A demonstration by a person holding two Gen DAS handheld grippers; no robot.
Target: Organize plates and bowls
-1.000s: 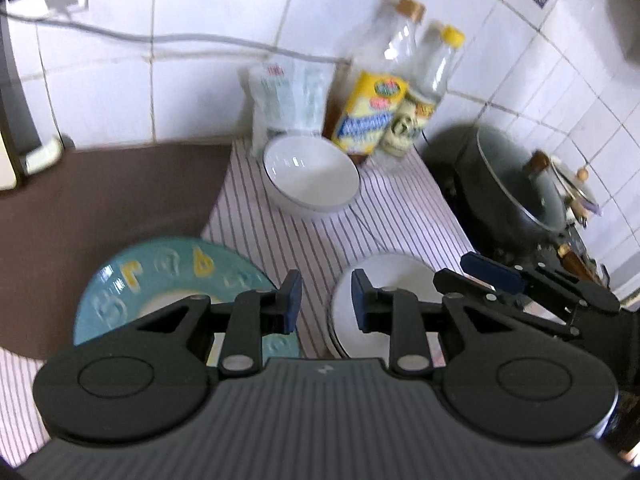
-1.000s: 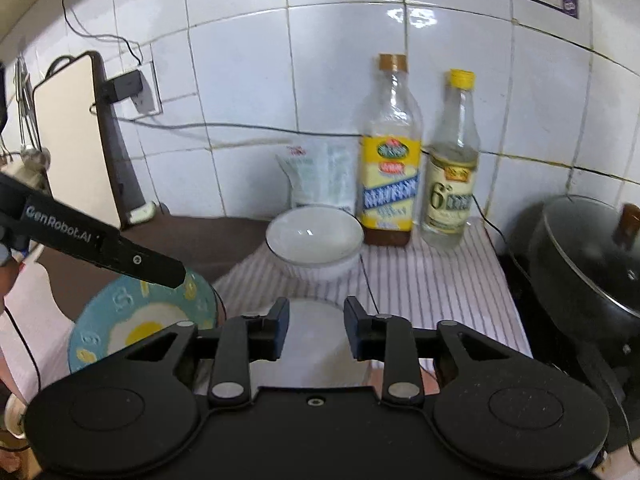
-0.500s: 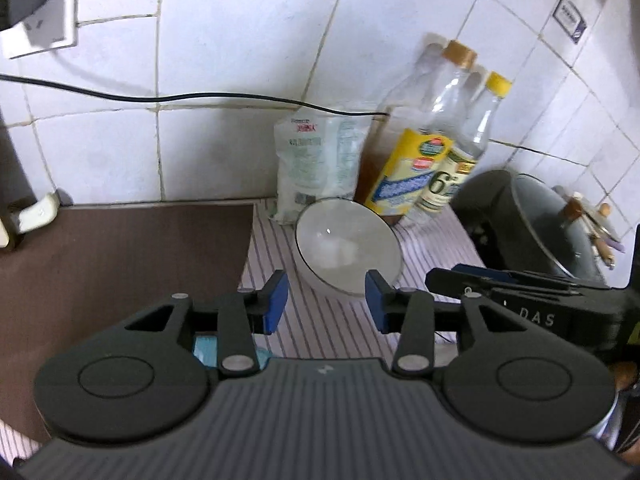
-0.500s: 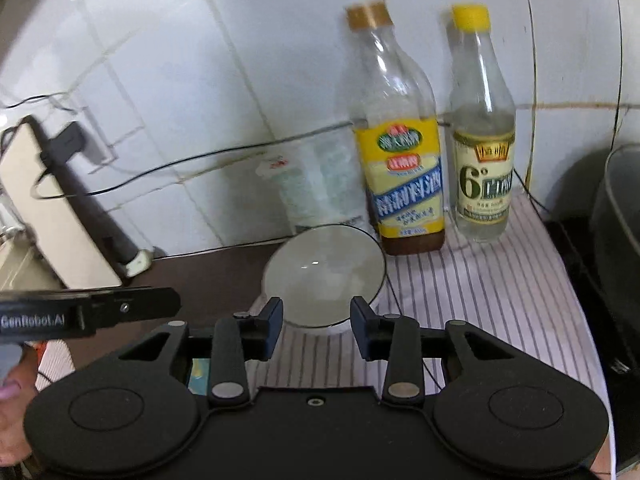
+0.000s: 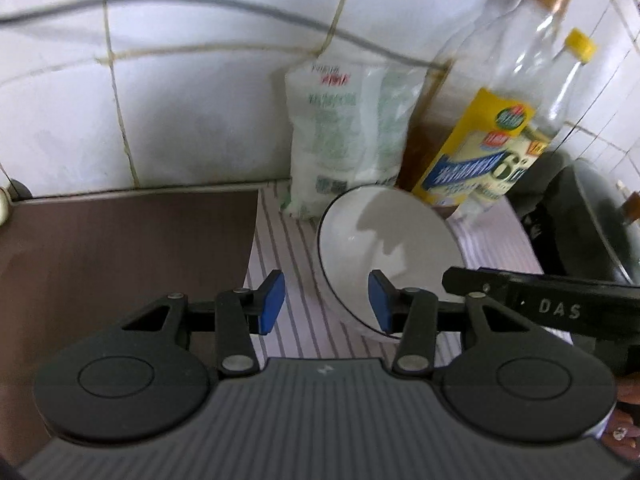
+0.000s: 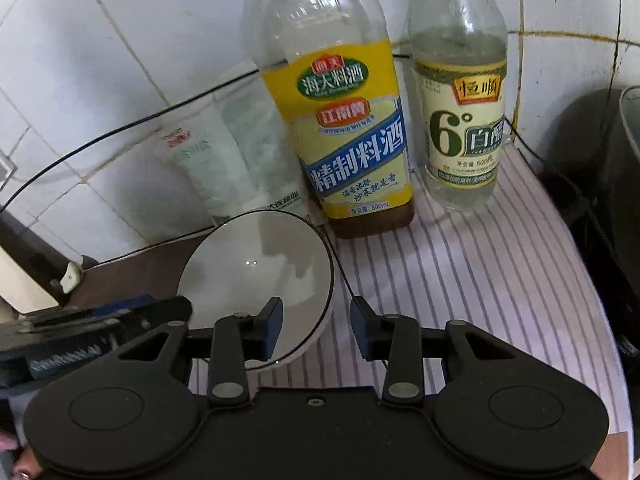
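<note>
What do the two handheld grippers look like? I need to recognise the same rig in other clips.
Both are black. The left gripper has blue pads on slim black fingers, pivot links with silver rivets, two round discs and a ribbed grey body. The right gripper has darker pads and a smooth black body. Seen from the other camera, its side reads "DAS" in white; the left one's side shows blurred white lettering.

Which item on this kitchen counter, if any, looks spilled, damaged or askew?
Nothing stands out. The white bowl sits upright and empty on the striped cloth. Behind it the two bottles and the white bag stand upright by the tiled wall. No spill or breakage shows.
</note>
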